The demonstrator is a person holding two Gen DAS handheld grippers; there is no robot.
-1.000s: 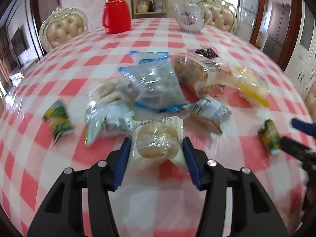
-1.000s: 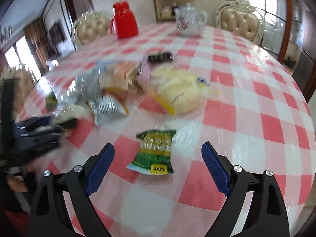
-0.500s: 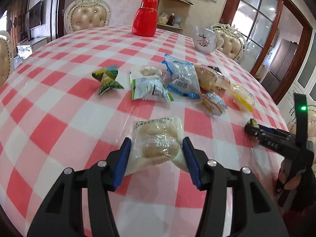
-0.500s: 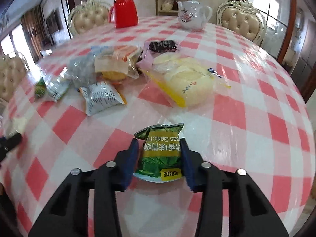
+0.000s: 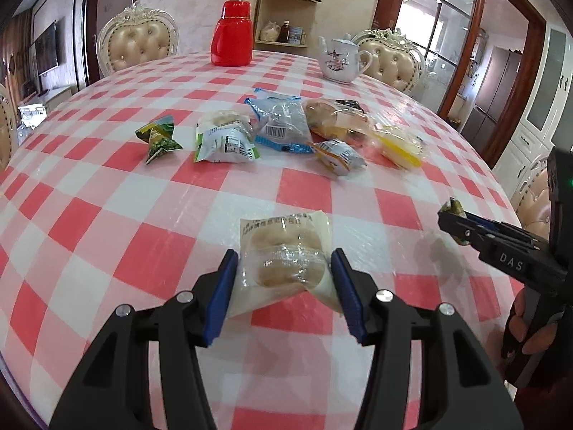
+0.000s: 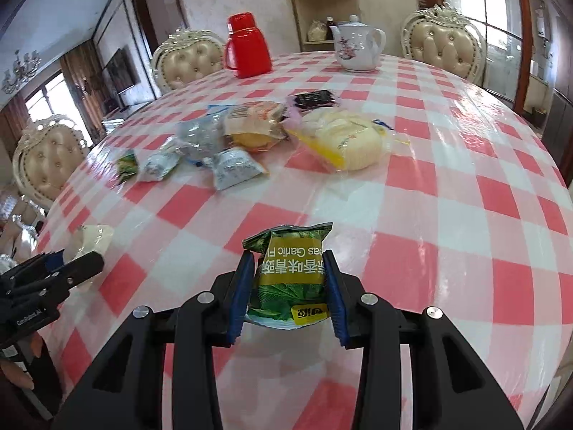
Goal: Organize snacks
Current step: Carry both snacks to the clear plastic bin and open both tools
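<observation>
1. Blue pads of the left tool point(image 5: 283, 286) clamp a clear bun pack point(image 5: 284, 258), lifted just over the checked bench point(image 5: 107, 215).
2. Right tool point(image 6: 288, 294) pinches a green pea packet point(image 6: 292, 276) between narrow jaws, above the near bench edge.
3. Mid-bench, a loose pile waits: bread bag point(image 6: 340, 139), barcode pouch point(image 5: 283, 125), small sachets.
4. Behind it, red flask point(image 5: 232, 34) and teapot point(image 5: 340, 61), well apart from both tools.
</observation>
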